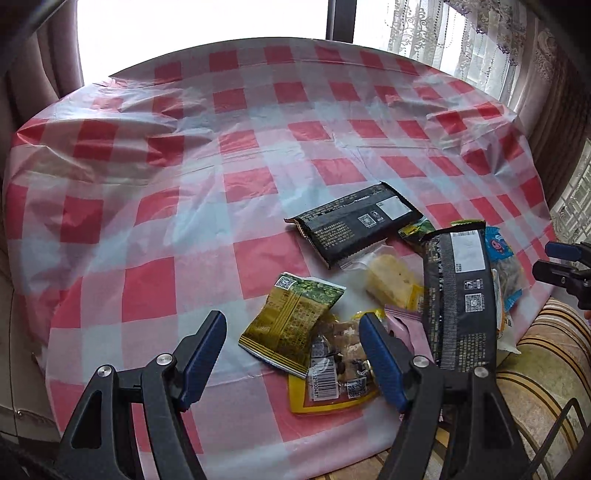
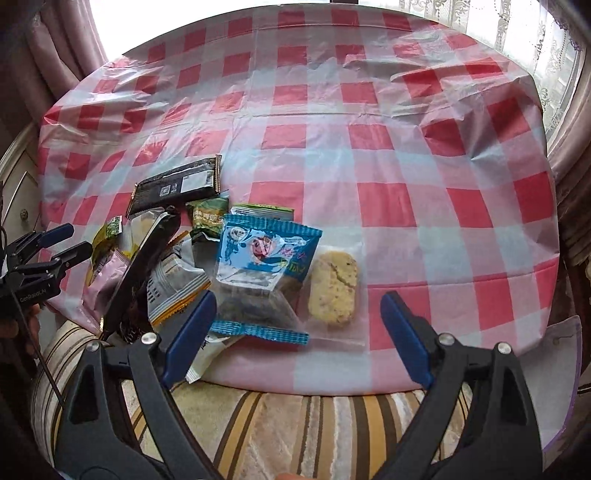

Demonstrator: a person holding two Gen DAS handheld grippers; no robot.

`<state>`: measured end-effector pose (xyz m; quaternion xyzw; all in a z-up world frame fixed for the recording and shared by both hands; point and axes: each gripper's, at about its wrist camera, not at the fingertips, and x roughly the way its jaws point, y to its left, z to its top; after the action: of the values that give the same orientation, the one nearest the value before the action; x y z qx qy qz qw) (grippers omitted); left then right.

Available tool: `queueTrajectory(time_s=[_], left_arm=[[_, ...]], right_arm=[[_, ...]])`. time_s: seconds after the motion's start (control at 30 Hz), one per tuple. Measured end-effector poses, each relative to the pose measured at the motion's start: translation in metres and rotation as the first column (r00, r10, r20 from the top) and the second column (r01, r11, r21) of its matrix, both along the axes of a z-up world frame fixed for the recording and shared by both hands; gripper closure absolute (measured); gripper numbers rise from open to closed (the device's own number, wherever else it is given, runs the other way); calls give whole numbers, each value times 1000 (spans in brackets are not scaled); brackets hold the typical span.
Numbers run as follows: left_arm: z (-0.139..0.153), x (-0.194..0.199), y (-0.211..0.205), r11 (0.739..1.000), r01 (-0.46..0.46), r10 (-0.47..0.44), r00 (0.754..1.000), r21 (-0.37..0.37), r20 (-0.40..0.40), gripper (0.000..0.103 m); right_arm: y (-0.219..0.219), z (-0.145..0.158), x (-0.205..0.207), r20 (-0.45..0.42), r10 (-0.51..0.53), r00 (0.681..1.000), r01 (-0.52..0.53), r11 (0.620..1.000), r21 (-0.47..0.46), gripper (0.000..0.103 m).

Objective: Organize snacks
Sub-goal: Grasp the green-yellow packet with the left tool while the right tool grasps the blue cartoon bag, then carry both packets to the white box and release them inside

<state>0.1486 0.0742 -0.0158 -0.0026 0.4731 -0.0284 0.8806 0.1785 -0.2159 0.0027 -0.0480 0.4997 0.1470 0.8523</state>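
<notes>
A pile of snack packets lies at the near edge of the red-and-white checked table [image 1: 184, 184]. In the left wrist view my left gripper [image 1: 293, 328] is open and empty over a green-gold packet [image 1: 291, 321] and a yellow packet with barcodes [image 1: 332, 373]. Two black bars [image 1: 354, 225] [image 1: 461, 295] lie behind and to the right. In the right wrist view my right gripper [image 2: 299, 314] is open and empty above a blue cartoon packet [image 2: 266, 254] and a clear-wrapped biscuit [image 2: 334, 291].
A striped cushion [image 2: 295, 432] lies just below the table's near edge. Curtains and a bright window [image 1: 203, 26] stand behind the table. The cloth is wrinkled at the far corners. The left gripper also shows at the left of the right wrist view [image 2: 66, 242].
</notes>
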Motion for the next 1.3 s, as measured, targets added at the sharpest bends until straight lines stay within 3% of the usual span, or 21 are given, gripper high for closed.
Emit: queueTrajectory(time_s=[0.23,0.27,0.33,0.53,0.9,1.3], left_arm=[[-23,18,14,999,39,-40,999,-27,-30,29],[-26,20,14,999,44,-45,998,-30,-33,31],[-29,22,12,998,60,-61,997,-30,-41,45],[-29,23,8,998,71,-71,997,-5,-28,56],[-25,20,3,998,56,-55,998,23,-32,64],[10,7,3,1000,-10,9,999,16,47,66]], right_arm=[[18,-12,10,-29,29,999,-29,999,-14,19],[19,-13,12,-34,28,999,-28,999,-15,20],[22,-16,15,-45,32,998,-32,999,-16,24],[30,-20,22,-54,43,998,-44,999,-5,25],[36,-35,34,-106,24,994,-23,1000,8,32],[24,-27,28,-87,20,996,-13,997,77,51]])
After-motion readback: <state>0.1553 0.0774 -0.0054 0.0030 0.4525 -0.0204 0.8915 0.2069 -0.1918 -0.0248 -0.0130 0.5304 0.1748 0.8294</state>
